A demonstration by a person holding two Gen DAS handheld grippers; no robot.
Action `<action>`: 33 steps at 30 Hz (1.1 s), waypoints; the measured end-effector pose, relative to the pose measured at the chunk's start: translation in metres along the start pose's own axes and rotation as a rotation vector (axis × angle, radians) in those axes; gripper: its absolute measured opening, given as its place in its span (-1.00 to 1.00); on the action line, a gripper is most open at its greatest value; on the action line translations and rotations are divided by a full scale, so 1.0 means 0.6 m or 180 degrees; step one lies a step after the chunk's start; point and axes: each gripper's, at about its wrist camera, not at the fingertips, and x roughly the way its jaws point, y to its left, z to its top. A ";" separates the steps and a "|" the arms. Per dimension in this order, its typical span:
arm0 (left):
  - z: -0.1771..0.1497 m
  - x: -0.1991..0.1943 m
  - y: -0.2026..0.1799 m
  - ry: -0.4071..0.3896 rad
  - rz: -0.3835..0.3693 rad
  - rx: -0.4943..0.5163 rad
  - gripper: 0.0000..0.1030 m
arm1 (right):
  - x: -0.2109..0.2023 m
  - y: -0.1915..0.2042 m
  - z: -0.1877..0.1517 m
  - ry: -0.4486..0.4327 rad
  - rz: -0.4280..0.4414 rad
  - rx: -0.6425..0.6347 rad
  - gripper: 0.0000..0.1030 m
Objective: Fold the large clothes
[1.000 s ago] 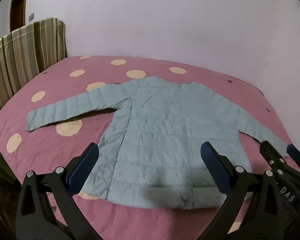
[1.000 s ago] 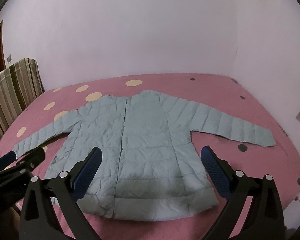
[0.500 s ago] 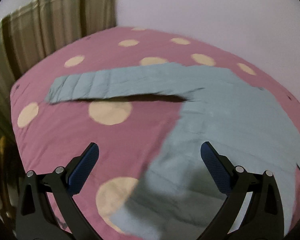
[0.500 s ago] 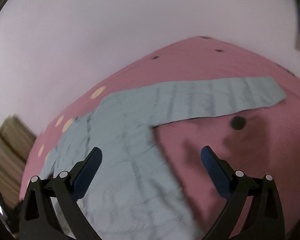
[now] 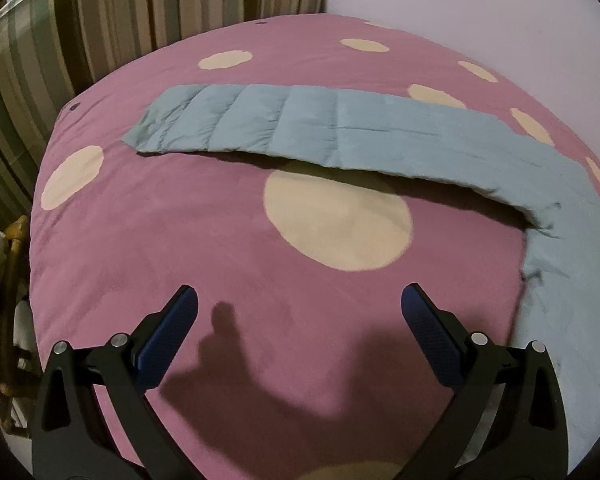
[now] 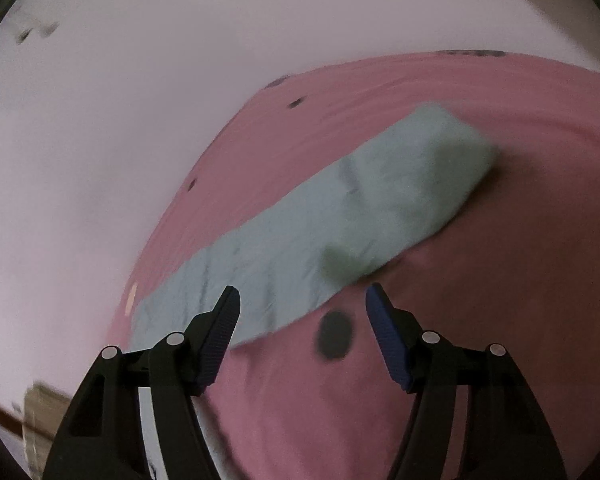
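— How does the left claw (image 5: 299, 304) stand?

— Its jaws are spread wide with nothing between them but bare bed cover. It hangs above the pink bed (image 5: 188, 248), over a cream dot (image 5: 338, 220) at about twelve o'clock from the tips, and touches nothing. Its shadow falls on the cover just below.

— And the jacket?

— The light blue quilted jacket (image 5: 380, 136) lies flat on the bed. In the left view one sleeve runs from ten o'clock across to two o'clock, its cuff toward the striped cloth (image 5: 100, 20) at the bed's edge, and the body fills the three o'clock side.

— The right claw (image 6: 303, 296)?

— Partly open; its jaws have just been closing, though they grip nothing. The picture is blurred. The other sleeve (image 6: 340, 224) stretches from eight o'clock up to one o'clock, its lower edge passing just ahead of the tips. A dark dot (image 6: 334, 334) on the cover sits between the two fingers. I cannot tell whether the left finger (image 6: 220, 332) brushes the sleeve.
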 end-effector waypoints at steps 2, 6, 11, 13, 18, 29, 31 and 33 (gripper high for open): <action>-0.001 0.010 0.001 0.0021 0.0071 0.0001 0.96 | 0.005 -0.021 0.014 -0.0074 -0.0055 0.0128 0.26; -0.007 0.028 -0.002 0.0102 0.0145 0.0011 0.96 | 0.020 -0.060 0.034 -0.0135 -0.0091 0.0401 0.26; -0.013 0.032 -0.008 0.0053 0.0225 0.0055 0.96 | 0.038 -0.079 0.042 -0.0202 -0.0040 0.0547 0.26; -0.013 0.034 -0.010 0.0054 0.0241 0.0060 0.96 | 0.042 -0.074 0.039 -0.0229 -0.0064 0.0506 0.26; -0.012 0.037 -0.008 0.0060 0.0238 0.0043 0.96 | 0.028 -0.091 0.026 -0.0190 0.0126 0.0738 0.26; -0.014 0.039 -0.009 0.0059 0.0254 0.0049 0.96 | 0.044 -0.097 0.047 -0.0557 -0.0071 0.0875 0.20; -0.013 0.039 -0.009 0.0062 0.0252 0.0046 0.96 | 0.053 -0.083 0.042 -0.0537 -0.0183 0.0821 -0.45; -0.012 0.039 -0.010 0.0064 0.0258 0.0050 0.96 | 0.084 -0.067 0.045 -0.0418 -0.0130 0.0902 -0.76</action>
